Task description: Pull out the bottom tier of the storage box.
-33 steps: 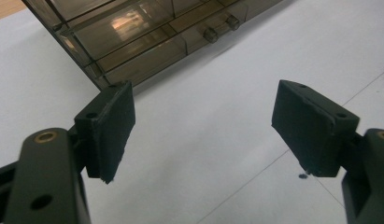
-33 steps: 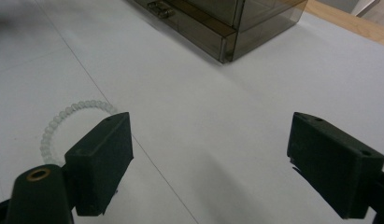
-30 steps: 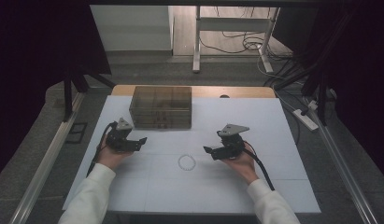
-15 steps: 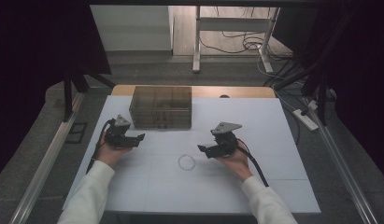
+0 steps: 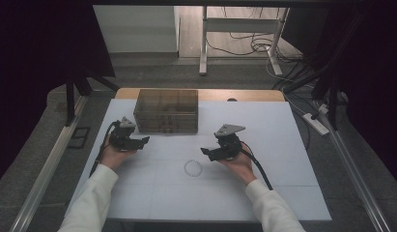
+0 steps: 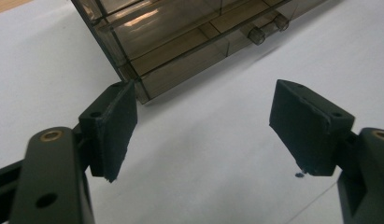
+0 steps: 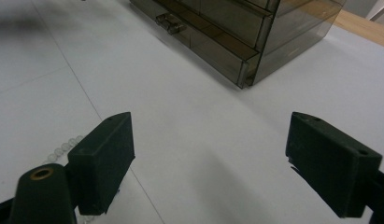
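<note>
Drawer box [image 5: 166, 111]: smoky clear plastic, boxy, stacked drawers; it sits at the back of my desk [image 5: 283, 145], between and beyond my two tools.
Bead ring [image 5: 193, 167]: small pale beads in a loop, flat on the desk just left of my right tool.
Desk: matt white sheet with faint ruled lines.
Left tool [image 5: 144, 140]: black flat pads, jaws wide apart, gripping nothing.
Right tool [image 5: 205, 152]: jaws wide apart too, bare desk between them.
Writing: none I can read.
Gripper views: stubby clear drawer knobs [image 6: 257, 35]; the beads [image 7: 63, 147] beside my right tool's jaw.
</note>
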### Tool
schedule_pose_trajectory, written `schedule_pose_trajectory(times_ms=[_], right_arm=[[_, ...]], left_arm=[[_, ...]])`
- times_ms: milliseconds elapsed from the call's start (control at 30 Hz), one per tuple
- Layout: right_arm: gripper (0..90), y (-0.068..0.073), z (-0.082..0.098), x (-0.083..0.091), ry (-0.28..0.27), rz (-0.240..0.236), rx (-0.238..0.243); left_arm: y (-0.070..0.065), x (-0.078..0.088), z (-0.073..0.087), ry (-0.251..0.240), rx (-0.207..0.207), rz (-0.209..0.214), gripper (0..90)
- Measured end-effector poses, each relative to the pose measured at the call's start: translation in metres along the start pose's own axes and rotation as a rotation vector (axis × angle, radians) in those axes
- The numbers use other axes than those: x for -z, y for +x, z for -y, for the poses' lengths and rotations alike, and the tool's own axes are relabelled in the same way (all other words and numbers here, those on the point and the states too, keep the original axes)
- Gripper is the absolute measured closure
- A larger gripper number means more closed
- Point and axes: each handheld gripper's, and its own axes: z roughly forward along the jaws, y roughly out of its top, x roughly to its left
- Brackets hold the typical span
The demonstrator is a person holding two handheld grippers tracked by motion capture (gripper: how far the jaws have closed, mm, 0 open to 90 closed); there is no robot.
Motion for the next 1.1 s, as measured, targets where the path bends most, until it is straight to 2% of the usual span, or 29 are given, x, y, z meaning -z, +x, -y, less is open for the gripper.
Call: schedule_pose_trajectory(times_ms=[100, 267, 667, 1100], right_arm=[[15.4, 0.000, -0.001, -0.003, -0.002, 0.001, 0.000], [15.4, -0.001, -0.004, -0.007, -0.005, -0.005, -0.008], [15.6, -0.003, -0.008, -0.014, -0.003, -0.001, -0.010], [15.6, -0.004, -0.009, -0.018, 0.004, -0.007, -0.012]], left_arm=[[0.001, -0.004, 0.000, 0.004, 0.002, -0.001, 24.8], [0.004, -0.011, -0.002, 0.027, -0.016, -0.022, 25.9], [0.012, -0.016, -0.005, 0.025, -0.017, -0.020, 27.4], [0.016, -0.023, -0.003, 0.040, -0.025, -0.018, 34.3]])
